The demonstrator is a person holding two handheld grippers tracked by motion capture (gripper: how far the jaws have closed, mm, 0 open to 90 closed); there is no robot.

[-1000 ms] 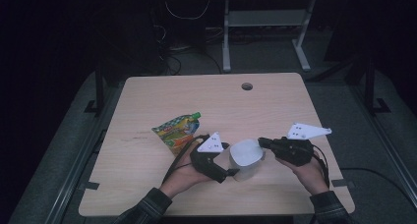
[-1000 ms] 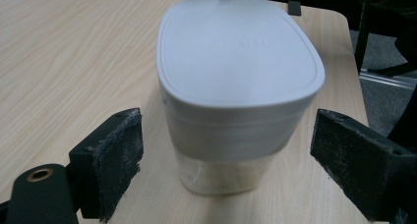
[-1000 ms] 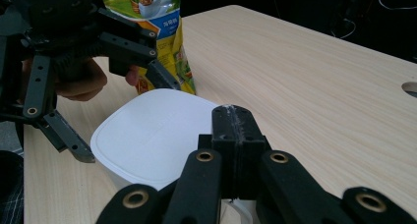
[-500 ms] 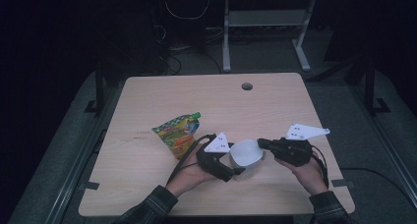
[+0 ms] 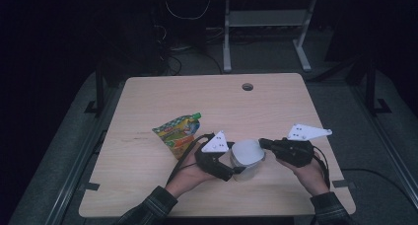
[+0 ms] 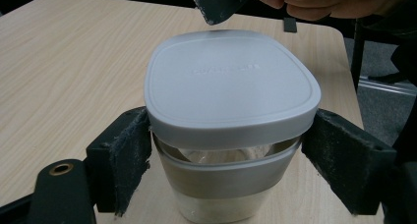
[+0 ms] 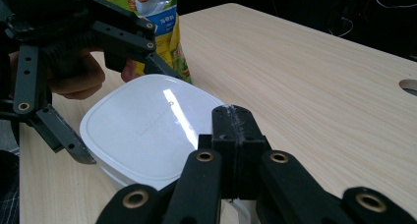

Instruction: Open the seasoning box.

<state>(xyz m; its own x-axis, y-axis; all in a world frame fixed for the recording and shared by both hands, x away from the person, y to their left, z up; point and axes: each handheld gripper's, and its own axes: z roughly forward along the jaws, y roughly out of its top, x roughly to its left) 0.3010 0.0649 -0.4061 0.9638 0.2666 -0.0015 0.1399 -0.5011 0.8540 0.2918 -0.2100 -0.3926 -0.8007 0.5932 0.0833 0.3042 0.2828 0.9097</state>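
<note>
A clear tub (image 5: 245, 171) with a white lid (image 5: 247, 152) stands near the table's front edge. My left gripper (image 5: 239, 167) reaches around it from the left. Its jaws have just been closing with the tub (image 6: 216, 184) between them, and both pads (image 6: 125, 160) touch the lid's rim (image 6: 228, 86). The lid sits slightly raised on one side. My right gripper (image 5: 262, 144) is shut, and its tip (image 7: 235, 126) rests at the lid's (image 7: 142, 126) edge on the right. From the left gripper view that tip (image 6: 216, 5) hangs just over the lid's far edge.
A green and yellow snack pouch (image 5: 178, 131) lies flat just left of my left hand, and it stands behind the left gripper in the right gripper view (image 7: 157, 8). The wooden table (image 5: 197, 96) has a cable hole (image 5: 247, 87) near its far edge.
The left gripper has shifted very slightly at the tub. The right hand and the tub have stayed where they were.
</note>
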